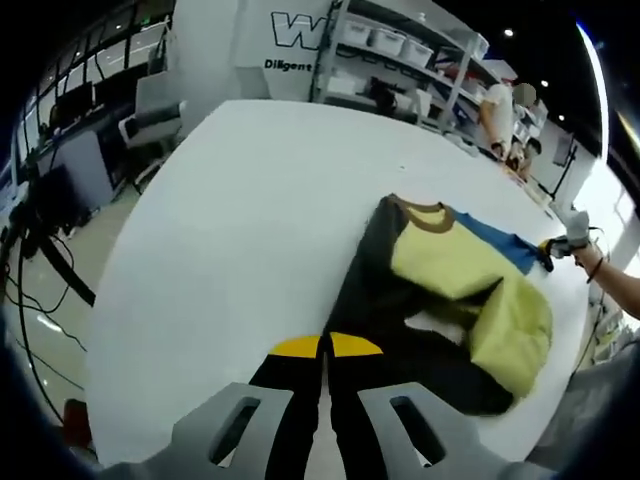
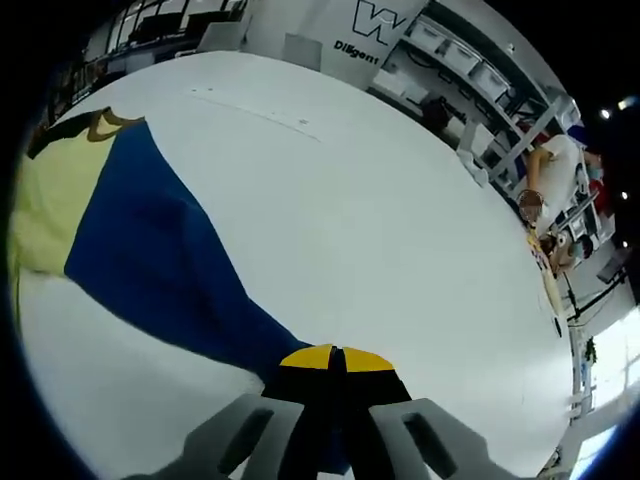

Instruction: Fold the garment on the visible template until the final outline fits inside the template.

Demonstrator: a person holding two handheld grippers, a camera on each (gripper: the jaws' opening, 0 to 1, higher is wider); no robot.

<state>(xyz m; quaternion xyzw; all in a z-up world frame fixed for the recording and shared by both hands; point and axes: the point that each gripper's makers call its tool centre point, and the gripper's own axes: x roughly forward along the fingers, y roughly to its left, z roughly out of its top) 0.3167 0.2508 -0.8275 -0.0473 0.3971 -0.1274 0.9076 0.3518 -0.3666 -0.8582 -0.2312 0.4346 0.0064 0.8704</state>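
Left gripper [image 1: 326, 352]: the 2 yellow-tipped jaws are pressed together and pinch the black edge of the garment [image 1: 440, 300], which lies on the white table [image 1: 230, 220] directly ahead. Right gripper [image 2: 335, 362]: its 2 yellow tips likewise meet, clamped on the point of the blue sleeve [image 2: 160, 270] that tapers down into them. The garment is a colour-block T-shirt — black, pale yellow and blue panels with a brown collar [image 1: 425, 215] — bunched on the table in the left gripper view, with a yellow-green portion folded over at the right. In that view the right gripper [image 1: 560, 245] shows at the far end of the blue sleeve, held by a person's hand [image 1: 590, 262]. The template outline cannot be made out. Behind the table stand shelving racks [image 1: 400, 55] with bins; a person [image 1: 497, 115] is near them.
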